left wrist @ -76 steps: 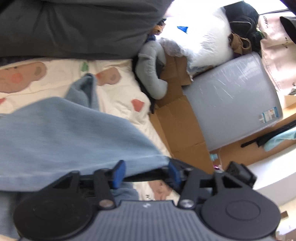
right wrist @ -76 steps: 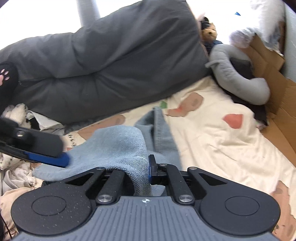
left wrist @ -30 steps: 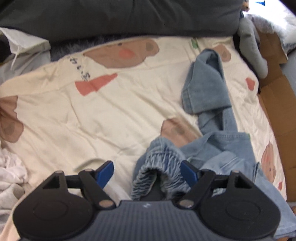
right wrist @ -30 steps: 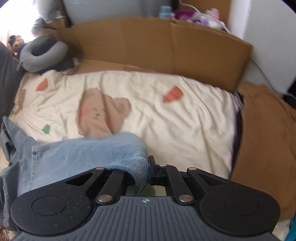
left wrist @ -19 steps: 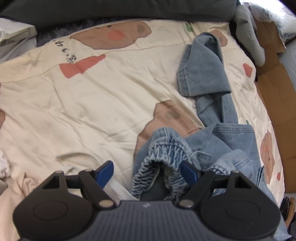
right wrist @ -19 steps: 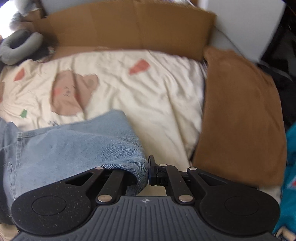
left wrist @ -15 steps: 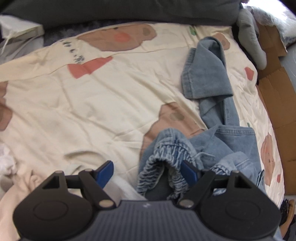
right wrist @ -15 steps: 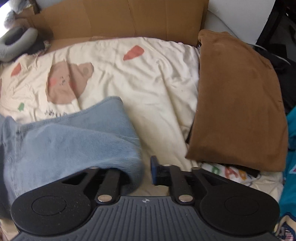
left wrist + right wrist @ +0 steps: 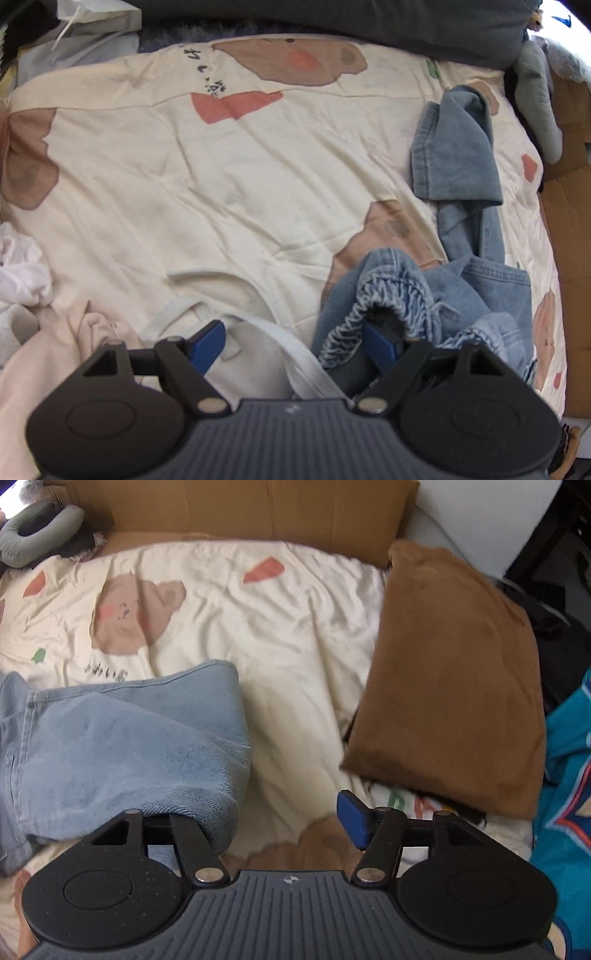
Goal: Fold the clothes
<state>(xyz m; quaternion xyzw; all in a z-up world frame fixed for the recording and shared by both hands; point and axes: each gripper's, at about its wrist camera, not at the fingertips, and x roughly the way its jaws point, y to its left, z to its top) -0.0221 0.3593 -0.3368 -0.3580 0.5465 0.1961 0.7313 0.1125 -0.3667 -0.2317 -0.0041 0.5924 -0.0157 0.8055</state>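
Observation:
Light blue jeans (image 9: 469, 236) lie crumpled on a cream bear-print blanket (image 9: 229, 192). In the left wrist view their elastic waistband (image 9: 391, 295) bunches over my right fingertip, one leg trailing away. My left gripper (image 9: 295, 341) is open, the waistband draped on one finger, nothing clamped. In the right wrist view a jeans leg end (image 9: 125, 746) lies on the blanket (image 9: 295, 635) and covers my left finger. My right gripper (image 9: 280, 823) is open wide, its right pad (image 9: 352, 823) bare.
A brown cushion (image 9: 450, 679) lies to the right, with a teal garment (image 9: 569, 775) beyond it. Cardboard (image 9: 258, 506) lines the far edge. A grey neck pillow (image 9: 37, 528) sits far left. White and pink clothes (image 9: 33, 295) pile at the left. A dark duvet (image 9: 332, 18) lies behind.
My right gripper has opened and let go of the jeans leg, which now rests on the blanket. My left gripper stays open by the waistband and has shifted slightly left.

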